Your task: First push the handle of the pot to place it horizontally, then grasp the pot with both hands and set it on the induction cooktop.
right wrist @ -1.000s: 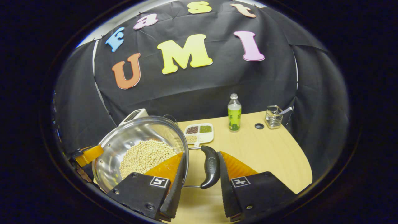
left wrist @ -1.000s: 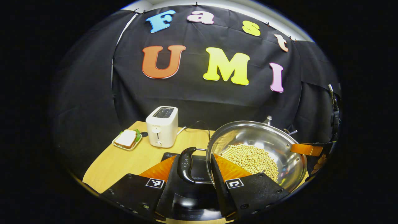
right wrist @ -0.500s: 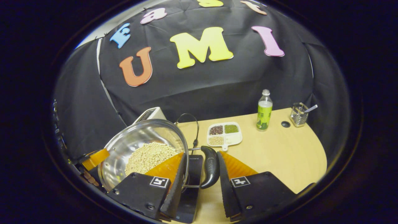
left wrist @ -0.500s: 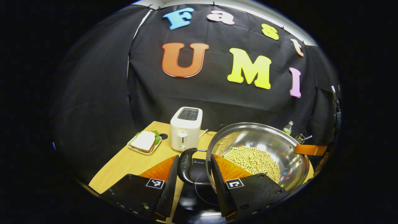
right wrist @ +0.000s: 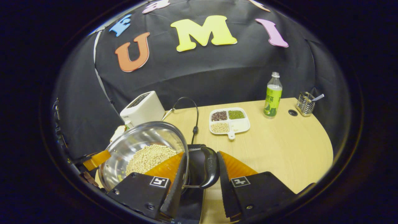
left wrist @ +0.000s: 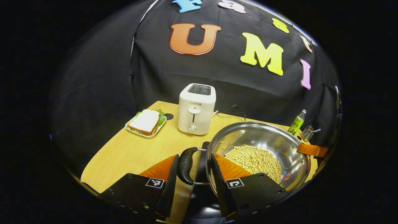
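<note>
A: What is the left claw (left wrist: 194, 155) doing?

B: Its fingers stand apart, and the pot's left loop handle (left wrist: 186, 163) sits between them, close to the left finger. The right finger lies against the rim of the pot (left wrist: 264, 137). I cannot tell whether both fingers press.

A: And the right claw (right wrist: 201, 153)?

B: It is much the same. The right loop handle (right wrist: 210, 168) is between its parted fingers, beside the right one, and the left finger is at the rim. Again I cannot tell whether there is a grip.

A: Where is the pot?

B: It spans from one claw to the other, with soybeans (left wrist: 253, 158) heaped in its bottom. The black induction cooktop (right wrist: 194, 193) lies directly under both claws and the pot. I cannot make out whether the pot touches it.

A: What lies beyond?

B: On the wooden table (right wrist: 279, 149), ahead of the left claw, stands a white toaster (left wrist: 196, 109). A sandwich on a plate (left wrist: 146, 121) is farther ahead to its left. Ahead of the right claw is a divided dish (right wrist: 229, 120) of beans. A green bottle (right wrist: 273, 96) and a wire holder (right wrist: 306, 103) are farther off to its right.
</note>
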`<state>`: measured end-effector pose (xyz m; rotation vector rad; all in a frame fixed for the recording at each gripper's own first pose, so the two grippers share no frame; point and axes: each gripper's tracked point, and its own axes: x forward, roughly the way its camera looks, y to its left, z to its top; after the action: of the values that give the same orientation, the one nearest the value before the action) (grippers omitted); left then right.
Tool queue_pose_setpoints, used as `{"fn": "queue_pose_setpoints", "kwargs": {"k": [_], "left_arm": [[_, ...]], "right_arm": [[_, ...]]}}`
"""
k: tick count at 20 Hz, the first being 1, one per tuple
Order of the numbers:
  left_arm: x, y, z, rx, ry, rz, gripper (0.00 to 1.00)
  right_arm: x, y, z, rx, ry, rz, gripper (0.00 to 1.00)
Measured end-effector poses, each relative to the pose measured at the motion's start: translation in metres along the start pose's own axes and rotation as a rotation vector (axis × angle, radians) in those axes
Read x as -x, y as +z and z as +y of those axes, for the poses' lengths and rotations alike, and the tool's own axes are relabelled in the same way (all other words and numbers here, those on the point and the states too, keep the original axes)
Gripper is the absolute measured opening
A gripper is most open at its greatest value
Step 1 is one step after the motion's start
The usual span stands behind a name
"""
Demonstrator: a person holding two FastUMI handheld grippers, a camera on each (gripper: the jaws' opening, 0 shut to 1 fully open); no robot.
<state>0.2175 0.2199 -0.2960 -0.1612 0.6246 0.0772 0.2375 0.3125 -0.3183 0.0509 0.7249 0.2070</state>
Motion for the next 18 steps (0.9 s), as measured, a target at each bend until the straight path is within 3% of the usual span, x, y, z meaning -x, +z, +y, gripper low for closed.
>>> {"fn": "queue_pose_setpoints", "kwargs": {"k": [4,5,6,10,13,14,15,17,18], "left_arm": [[0.0,0.006,-0.01,-0.005,-0.016,-0.024,0.57],[0.0,0.003,-0.007,-0.015,-0.015,-0.025,0.47],[0.0,0.002,-0.006,-0.024,-0.013,-0.029,0.57],[0.002,0.004,-0.007,-0.035,0.001,-0.051,0.59],[0.008,0.007,0.001,-0.077,0.078,-0.055,0.66],[0.014,0.011,0.006,-0.109,0.108,-0.07,0.63],[0.018,0.016,0.009,-0.141,0.132,-0.093,0.84],[0.031,0.019,0.01,-0.159,0.163,-0.11,0.94],[0.04,0.021,0.007,-0.153,0.167,-0.118,0.94]], "right_arm": [[-0.009,-0.018,-0.003,-0.012,0.012,0.008,0.58],[-0.01,-0.015,-0.003,-0.016,0.019,-0.009,0.59],[-0.012,-0.016,-0.004,-0.008,0.021,-0.017,0.58],[-0.012,-0.017,-0.005,0.02,0.016,-0.031,0.6],[-0.007,-0.012,-0.005,0.018,0.086,-0.075,0.66],[-0.001,-0.011,-0.006,0.01,0.126,-0.095,0.7],[0.006,-0.009,-0.011,-0.008,0.141,-0.118,0.7],[0.026,-0.002,-0.02,-0.014,0.181,-0.172,0.82],[0.035,-0.002,-0.024,0.004,0.193,-0.189,0.87]]}}
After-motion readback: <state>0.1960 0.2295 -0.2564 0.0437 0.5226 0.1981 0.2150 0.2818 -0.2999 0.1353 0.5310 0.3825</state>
